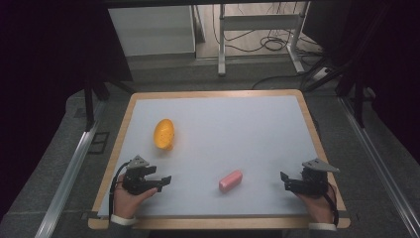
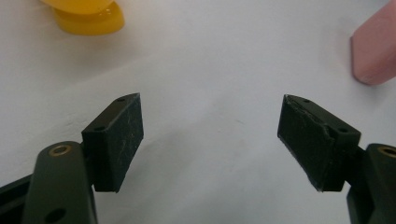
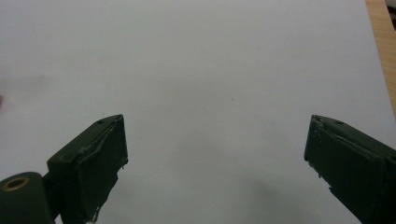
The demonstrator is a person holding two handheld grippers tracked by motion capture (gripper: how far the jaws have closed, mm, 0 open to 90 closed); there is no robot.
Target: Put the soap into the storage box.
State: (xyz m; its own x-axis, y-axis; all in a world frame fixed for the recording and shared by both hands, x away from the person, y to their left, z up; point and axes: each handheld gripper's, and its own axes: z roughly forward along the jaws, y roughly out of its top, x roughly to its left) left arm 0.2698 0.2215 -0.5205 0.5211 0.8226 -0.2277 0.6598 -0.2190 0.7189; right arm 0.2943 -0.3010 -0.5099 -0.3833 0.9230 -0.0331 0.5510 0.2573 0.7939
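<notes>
Pink block (image 1: 231, 181) lies flat on the white table top (image 1: 237, 129), lower centre of the high view: short, rounded-edge bar, matte pale pink, long axis tilted up to the right. It sits between both tongs, touching neither. Left gripper (image 1: 163, 181) at lower left, jaws spread wide, nothing held; in the left gripper view the block's end shows at upper right. Right gripper (image 1: 284, 179) at lower right, jaws wide apart, empty. Yellow-orange oval object (image 1: 164, 134) sits upper left of centre, well apart from the block.
</notes>
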